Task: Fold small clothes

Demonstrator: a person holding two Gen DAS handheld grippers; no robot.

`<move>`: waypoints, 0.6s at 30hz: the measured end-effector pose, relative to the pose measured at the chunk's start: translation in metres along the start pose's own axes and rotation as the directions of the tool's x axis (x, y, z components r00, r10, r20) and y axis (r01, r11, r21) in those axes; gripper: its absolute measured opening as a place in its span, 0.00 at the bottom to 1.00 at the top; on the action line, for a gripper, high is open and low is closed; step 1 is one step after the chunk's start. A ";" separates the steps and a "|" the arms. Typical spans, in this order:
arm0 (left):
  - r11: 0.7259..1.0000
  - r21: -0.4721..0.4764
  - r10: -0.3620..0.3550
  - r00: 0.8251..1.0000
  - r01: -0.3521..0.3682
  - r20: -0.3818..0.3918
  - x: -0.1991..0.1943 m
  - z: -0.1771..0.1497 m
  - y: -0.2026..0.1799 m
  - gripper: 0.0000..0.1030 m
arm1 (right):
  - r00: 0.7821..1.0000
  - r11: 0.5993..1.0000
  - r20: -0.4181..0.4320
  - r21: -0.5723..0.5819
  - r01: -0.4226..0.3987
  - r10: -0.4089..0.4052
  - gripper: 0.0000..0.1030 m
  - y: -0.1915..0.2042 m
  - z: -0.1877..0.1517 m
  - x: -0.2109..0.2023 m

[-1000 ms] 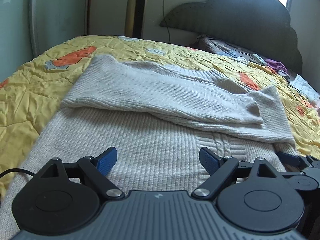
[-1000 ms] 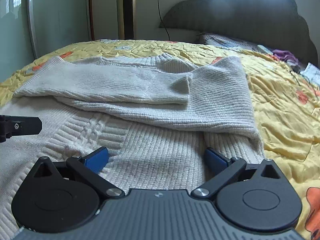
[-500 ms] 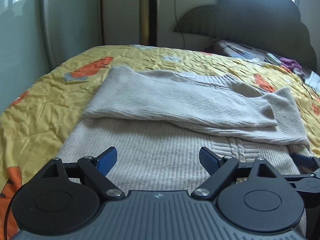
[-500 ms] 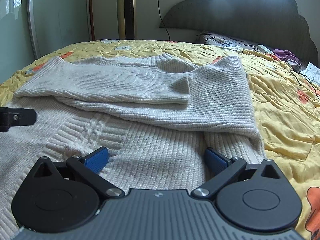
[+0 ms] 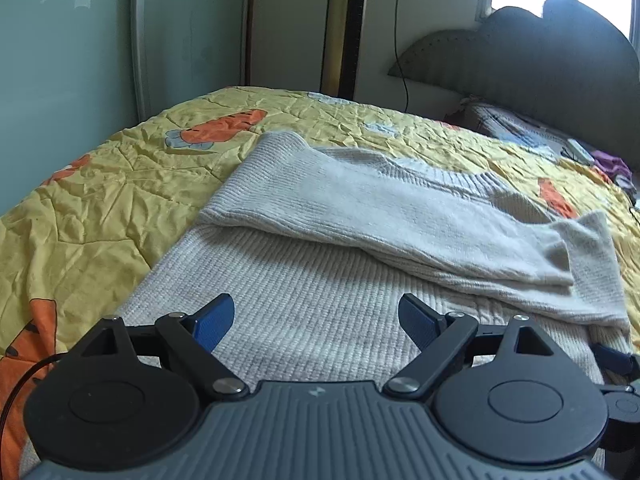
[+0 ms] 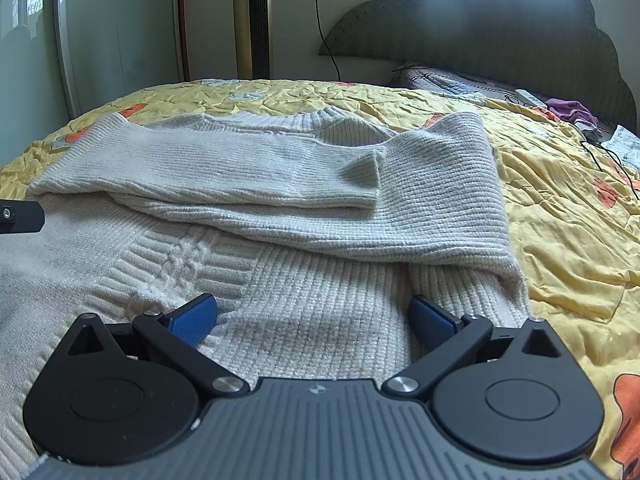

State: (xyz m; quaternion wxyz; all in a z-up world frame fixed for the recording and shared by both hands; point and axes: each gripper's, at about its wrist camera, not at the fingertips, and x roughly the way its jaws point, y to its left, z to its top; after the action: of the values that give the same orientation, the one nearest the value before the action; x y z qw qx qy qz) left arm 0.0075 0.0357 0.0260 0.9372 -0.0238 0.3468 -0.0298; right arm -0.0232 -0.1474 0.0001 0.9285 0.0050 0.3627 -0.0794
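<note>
Cream knit sweater (image 5: pixel 320 280) lies beneath the wide-open left gripper (image 5: pixel 316 320).

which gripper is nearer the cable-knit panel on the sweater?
Right. The right gripper hovers over the sweater with the cable-knit panel just ahead of its left jaw. The left gripper sits over plain ribbing, the panel off beyond its right jaw.
</note>
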 end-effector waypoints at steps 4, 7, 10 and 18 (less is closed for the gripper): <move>0.999 0.032 -0.007 1.000 0.007 0.000 -0.004 -0.001 0.000 0.87 | 1.000 1.000 0.000 0.000 0.000 0.000 1.00 0.000 0.000 0.000; 1.000 0.024 -0.013 0.999 0.012 0.029 -0.012 0.002 0.009 0.87 | 1.000 1.000 0.000 0.000 0.000 0.000 1.00 0.000 0.000 0.000; 1.000 -0.011 -0.026 0.999 0.027 0.043 -0.016 0.004 0.020 0.87 | 1.000 1.000 0.000 0.000 0.000 0.000 1.00 0.000 0.000 0.000; 0.986 -0.090 -0.138 0.989 0.143 0.052 -0.023 0.008 0.042 0.87 | 1.000 1.000 0.000 0.000 0.000 0.000 1.00 0.000 0.000 0.000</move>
State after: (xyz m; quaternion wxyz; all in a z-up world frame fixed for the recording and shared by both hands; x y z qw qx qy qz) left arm -0.0031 0.0791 0.0440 0.9382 -0.0928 0.3238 -0.0790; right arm -0.0233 -0.1475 0.0001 0.9286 0.0050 0.3626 -0.0792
